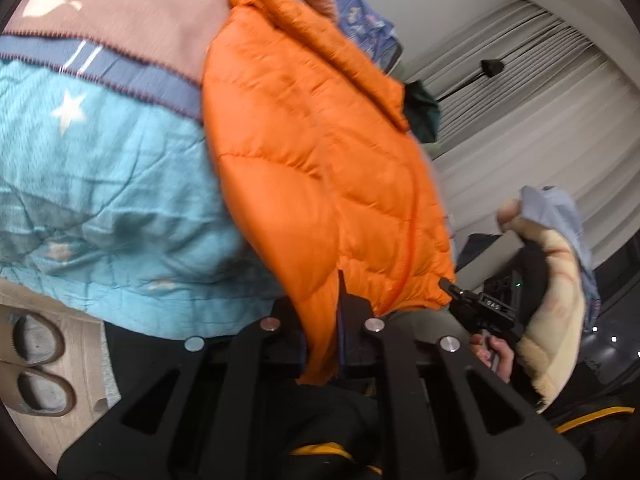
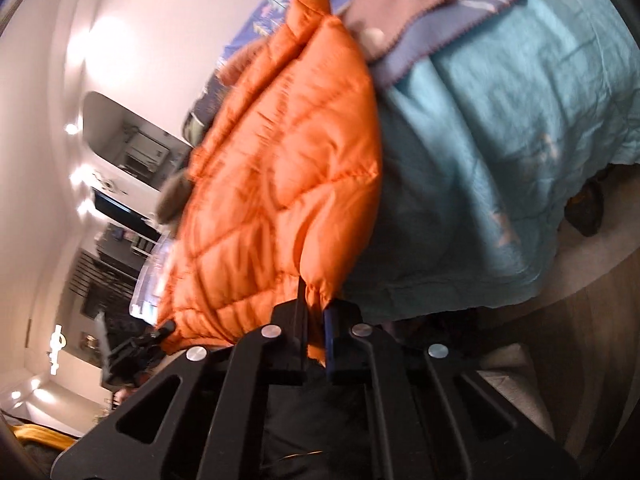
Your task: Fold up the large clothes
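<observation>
An orange quilted puffer jacket [image 1: 320,152] hangs stretched from the bed toward both grippers. My left gripper [image 1: 326,320] is shut on its hem near one bottom corner. My right gripper [image 2: 316,320] is shut on the gathered hem at the other corner, and the jacket [image 2: 280,160] fills the middle of the right wrist view. The right gripper also shows in the left wrist view [image 1: 452,286], pinching the hem at the right. The jacket's far end lies on the bed.
A bed with a turquoise star quilt [image 1: 100,200] and a pink and blue blanket [image 1: 120,12] lies under the jacket. Slippers [image 1: 36,364] stand on the wood floor at lower left. White curtains [image 1: 540,100] hang at the right. The person's sleeved arm [image 1: 556,312] is at the right.
</observation>
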The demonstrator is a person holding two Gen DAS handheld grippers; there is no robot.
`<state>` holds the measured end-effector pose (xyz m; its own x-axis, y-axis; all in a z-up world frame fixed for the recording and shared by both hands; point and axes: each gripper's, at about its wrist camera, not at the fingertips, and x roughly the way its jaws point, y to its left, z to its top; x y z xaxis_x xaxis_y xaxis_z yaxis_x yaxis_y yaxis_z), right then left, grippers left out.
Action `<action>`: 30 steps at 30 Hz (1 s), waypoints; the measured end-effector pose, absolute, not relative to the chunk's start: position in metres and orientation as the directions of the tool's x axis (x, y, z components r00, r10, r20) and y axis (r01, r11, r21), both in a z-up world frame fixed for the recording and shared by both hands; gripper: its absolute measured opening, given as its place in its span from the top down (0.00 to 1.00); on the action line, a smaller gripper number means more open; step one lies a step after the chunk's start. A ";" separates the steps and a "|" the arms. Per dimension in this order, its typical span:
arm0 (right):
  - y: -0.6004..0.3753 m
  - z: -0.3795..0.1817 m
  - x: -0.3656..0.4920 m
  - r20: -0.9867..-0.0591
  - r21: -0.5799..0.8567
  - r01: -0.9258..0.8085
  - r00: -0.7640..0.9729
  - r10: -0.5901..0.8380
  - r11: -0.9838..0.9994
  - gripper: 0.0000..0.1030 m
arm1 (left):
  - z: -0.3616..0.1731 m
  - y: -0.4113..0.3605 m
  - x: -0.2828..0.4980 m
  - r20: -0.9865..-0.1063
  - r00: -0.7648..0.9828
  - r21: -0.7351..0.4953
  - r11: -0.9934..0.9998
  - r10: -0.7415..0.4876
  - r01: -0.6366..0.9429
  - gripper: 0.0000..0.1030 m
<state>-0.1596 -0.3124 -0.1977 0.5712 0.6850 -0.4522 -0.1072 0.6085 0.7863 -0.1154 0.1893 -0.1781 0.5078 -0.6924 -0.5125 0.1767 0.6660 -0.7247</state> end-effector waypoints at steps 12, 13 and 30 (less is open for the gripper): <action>-0.340 -0.118 -0.159 -0.094 0.898 -0.286 0.617 0.782 0.334 0.96 | -0.108 0.200 -0.112 -0.295 0.582 -0.772 0.548 -0.758 0.321 0.91; -0.343 -0.111 -0.154 -0.066 0.900 -0.301 0.619 0.782 0.315 0.96 | -0.104 0.203 -0.111 -0.273 0.587 -0.779 0.533 -0.762 0.330 0.91; -0.344 -0.093 -0.118 -0.284 0.793 -0.254 0.649 0.706 0.553 0.42 | -0.022 0.186 -0.030 -0.146 0.583 -0.731 0.484 -0.799 0.481 0.91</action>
